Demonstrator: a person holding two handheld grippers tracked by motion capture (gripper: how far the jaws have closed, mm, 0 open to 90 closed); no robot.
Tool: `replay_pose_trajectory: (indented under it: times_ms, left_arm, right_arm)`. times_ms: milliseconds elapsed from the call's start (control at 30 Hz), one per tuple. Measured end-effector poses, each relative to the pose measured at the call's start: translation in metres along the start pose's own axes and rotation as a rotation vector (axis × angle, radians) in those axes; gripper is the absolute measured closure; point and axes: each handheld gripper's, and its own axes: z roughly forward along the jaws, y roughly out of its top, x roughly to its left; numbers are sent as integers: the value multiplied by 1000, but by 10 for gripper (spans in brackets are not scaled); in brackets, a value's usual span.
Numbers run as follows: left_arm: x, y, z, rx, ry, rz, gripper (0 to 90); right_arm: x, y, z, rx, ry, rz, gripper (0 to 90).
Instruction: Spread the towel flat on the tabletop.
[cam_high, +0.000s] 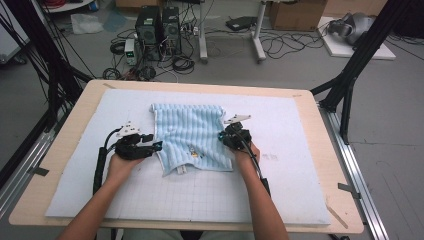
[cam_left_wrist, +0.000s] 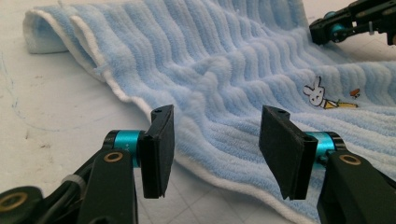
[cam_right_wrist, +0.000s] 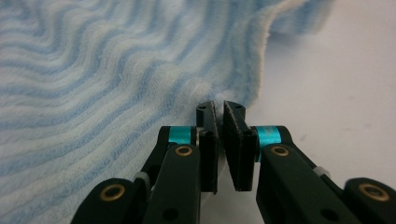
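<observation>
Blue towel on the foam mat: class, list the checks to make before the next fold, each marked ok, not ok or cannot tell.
1. Right gripper jaws closed at the towel edge: ok.
2. Fabric truly pinched between them: cannot tell.
3. Left gripper gripping the near edge: not ok, jaws open with the hem ahead.
4. Towel lying flat: not ok, far-left corner folded over.
5. Foam mat free ahead of the person: ok.

The towel (cam_right_wrist: 116, 84) runs past the frame's left and top edges.
</observation>
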Motion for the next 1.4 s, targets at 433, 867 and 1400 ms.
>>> replay_pose_trajectory:
  times_ms: [433,867,1400]
  left_arm:
    - [-8,-1,5,26,-27,24,452]
    - [-17,-6,1,36,-32,27,414]
    - [-47,-22,-20,-23,36,26,238]
  right_arm:
    - [-30,1,-3,-104,-157,165,693]
    - [-20,-28,-55,-121,11,103,504]
    - [3,-80,-96,-59,44,86,379]
